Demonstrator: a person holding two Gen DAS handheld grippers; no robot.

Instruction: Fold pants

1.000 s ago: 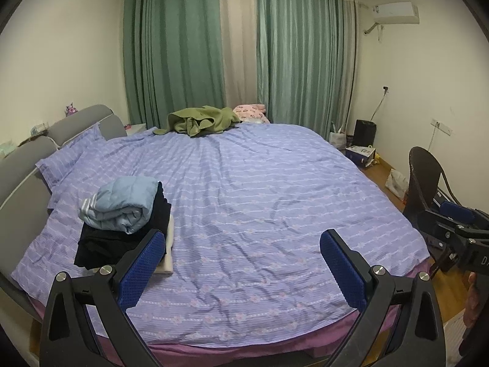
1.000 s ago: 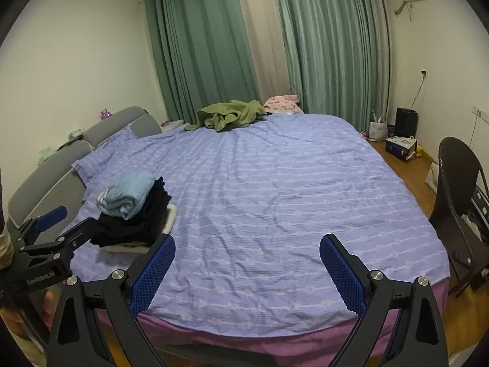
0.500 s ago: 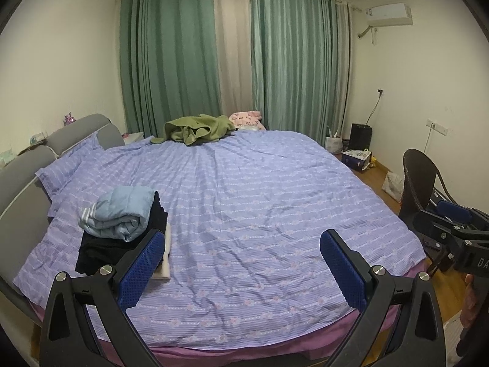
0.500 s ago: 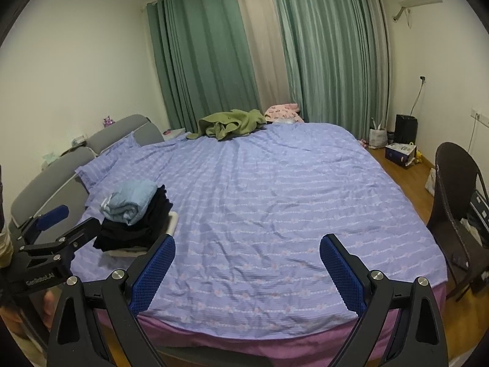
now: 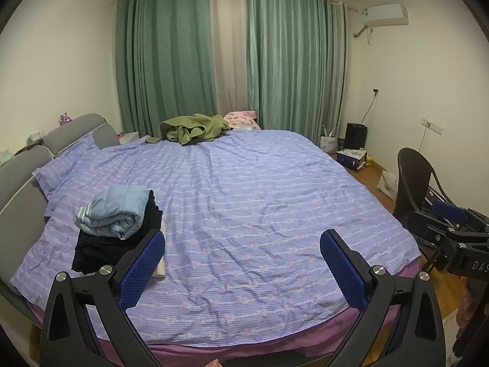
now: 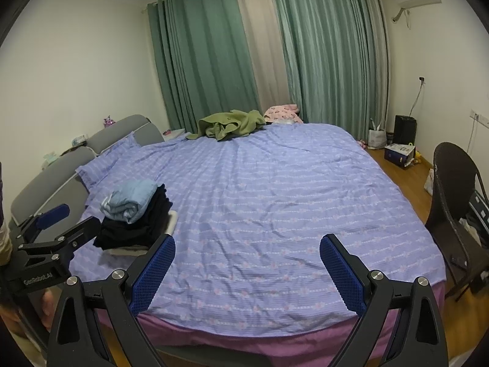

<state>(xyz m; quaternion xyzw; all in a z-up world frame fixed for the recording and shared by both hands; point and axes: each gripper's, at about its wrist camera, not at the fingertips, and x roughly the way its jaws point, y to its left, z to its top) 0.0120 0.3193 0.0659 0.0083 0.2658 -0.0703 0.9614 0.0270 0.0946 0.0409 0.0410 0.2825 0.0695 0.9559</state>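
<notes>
A stack of folded clothes lies at the left of the bed (image 5: 244, 202): a rolled light-blue garment (image 5: 114, 212) on folded black pants (image 5: 104, 249). The stack also shows in the right wrist view (image 6: 134, 214). An unfolded olive-green garment (image 5: 192, 128) lies at the bed's far edge, also in the right wrist view (image 6: 229, 124). My left gripper (image 5: 243, 263) is open and empty, held off the bed's near edge. My right gripper (image 6: 247, 264) is open and empty, held likewise. Each gripper shows at the edge of the other's view.
A pink item (image 5: 240, 117) lies beside the green garment. A dark wicker chair (image 6: 455, 202) stands right of the bed on the wood floor. A grey headboard (image 5: 27, 168) and a pillow (image 5: 67, 162) are at the left. Green curtains (image 5: 183, 67) hang behind.
Both grippers have drawn back and tilted up a little, so the bed sits lower and farther in both views. Jaws stay open. Nothing on the bed moved.
</notes>
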